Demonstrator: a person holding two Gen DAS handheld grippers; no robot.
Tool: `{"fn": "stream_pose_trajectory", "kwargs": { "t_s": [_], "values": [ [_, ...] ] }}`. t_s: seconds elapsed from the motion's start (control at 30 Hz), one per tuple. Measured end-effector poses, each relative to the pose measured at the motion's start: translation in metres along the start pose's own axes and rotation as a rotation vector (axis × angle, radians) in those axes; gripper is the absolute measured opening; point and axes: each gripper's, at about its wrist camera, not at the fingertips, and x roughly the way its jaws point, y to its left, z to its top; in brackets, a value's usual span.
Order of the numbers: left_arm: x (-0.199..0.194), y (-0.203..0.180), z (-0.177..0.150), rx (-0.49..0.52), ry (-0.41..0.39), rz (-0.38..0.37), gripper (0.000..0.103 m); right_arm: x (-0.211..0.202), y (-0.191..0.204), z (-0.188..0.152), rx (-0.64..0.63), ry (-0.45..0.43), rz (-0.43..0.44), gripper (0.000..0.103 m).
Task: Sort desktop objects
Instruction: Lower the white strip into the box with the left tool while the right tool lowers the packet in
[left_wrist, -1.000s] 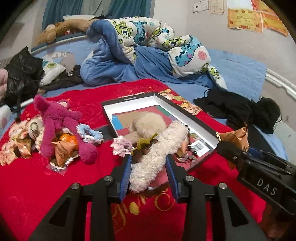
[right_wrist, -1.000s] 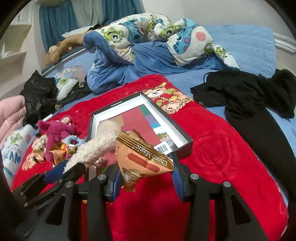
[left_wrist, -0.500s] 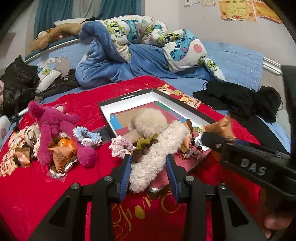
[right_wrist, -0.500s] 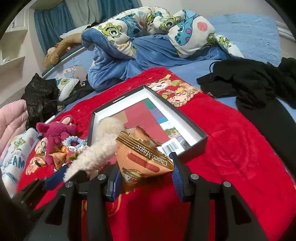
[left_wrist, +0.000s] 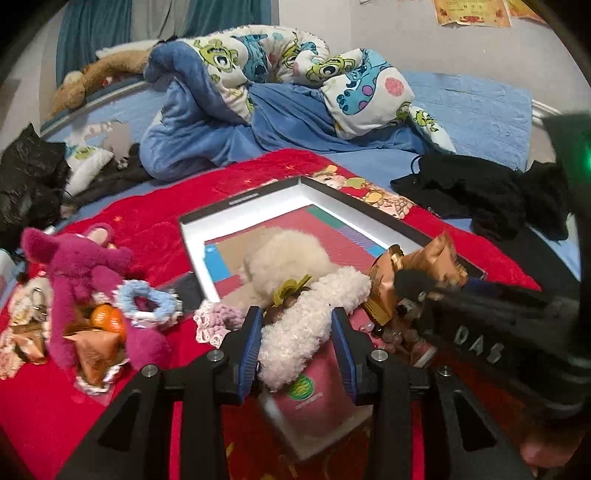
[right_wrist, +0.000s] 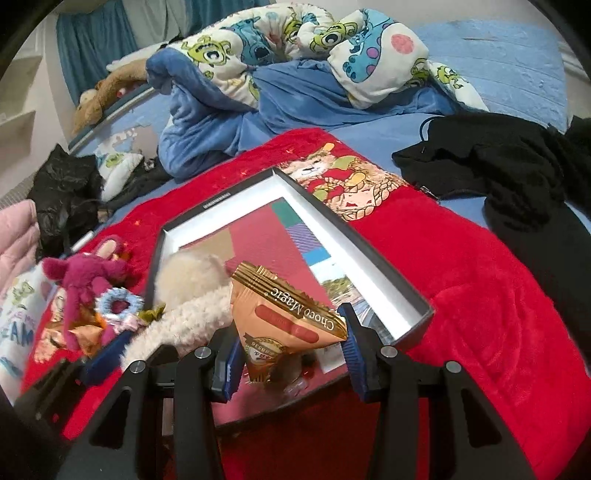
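Note:
My left gripper (left_wrist: 297, 345) is shut on a long fluffy white plush (left_wrist: 306, 321) and holds it over the near end of a shallow black-rimmed box (left_wrist: 258, 195). A round cream plush (left_wrist: 284, 258) lies inside the box. My right gripper (right_wrist: 291, 350) is shut on an orange Choco Magic snack packet (right_wrist: 284, 314), over the box's (right_wrist: 369, 243) near end. The packet (left_wrist: 410, 273) and the right gripper's body (left_wrist: 480, 332) show at the right of the left wrist view. The white plush (right_wrist: 184, 321) shows in the right wrist view too.
On the red blanket (right_wrist: 480, 295) left of the box lie a magenta plush toy (left_wrist: 77, 273), a blue scrunchie (left_wrist: 147, 302), orange wrappers (left_wrist: 92, 347) and a pink knit piece (left_wrist: 218, 317). Black clothes (right_wrist: 517, 177) lie at the right. A bunched blue duvet (left_wrist: 277, 92) fills the back.
Both grippers have moved forward over the box, each still holding its object. The right gripper with the snack packet has come in closer beside the left gripper.

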Motion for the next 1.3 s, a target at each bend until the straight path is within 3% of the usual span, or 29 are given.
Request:
{"fn": "stream_pose_trajectory", "kwargs": {
  "t_s": [0.13, 0.5, 0.77, 0.93, 1.3],
  "values": [
    [0.014, -0.002, -0.006, -0.01, 0.038, 0.004, 0.039, 0.013, -0.002, -0.001, -0.008, 0.02, -0.02, 0.045],
    [0.011, -0.007, -0.013, 0.015, 0.028, 0.028, 0.039, 0.014, 0.016, -0.011, -0.141, 0.0, -0.126, 0.045],
    [0.013, 0.003, -0.018, -0.033, 0.029, -0.032, 0.039, 0.011, 0.011, -0.014, -0.152, -0.023, -0.057, 0.047],
    [0.015, 0.001, -0.018, -0.026, 0.028, -0.028, 0.039, 0.008, 0.006, -0.014, -0.157, -0.027, -0.004, 0.047],
    [0.014, 0.002, -0.019, -0.027, 0.026, -0.031, 0.039, 0.006, 0.004, -0.015, -0.142, -0.03, 0.02, 0.047]
  ]
}}
